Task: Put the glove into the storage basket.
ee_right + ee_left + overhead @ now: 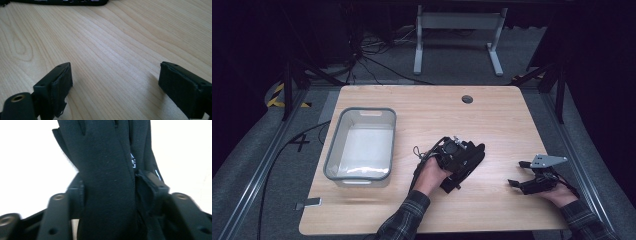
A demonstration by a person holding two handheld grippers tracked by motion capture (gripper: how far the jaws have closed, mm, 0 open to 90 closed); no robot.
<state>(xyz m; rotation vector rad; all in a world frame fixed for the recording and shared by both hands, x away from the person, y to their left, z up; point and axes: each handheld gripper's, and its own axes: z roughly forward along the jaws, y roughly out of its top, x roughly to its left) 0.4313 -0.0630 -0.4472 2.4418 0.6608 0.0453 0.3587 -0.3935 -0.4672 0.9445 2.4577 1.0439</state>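
the left gripper has its fingers clamped on a pair of black gloves, which stand up between the pads and reach past the fingertips. the gloves lie on the wooden table, right of a grey plastic tub. the right gripper rests on bare wood well apart, its fingers wide apart around nothing.
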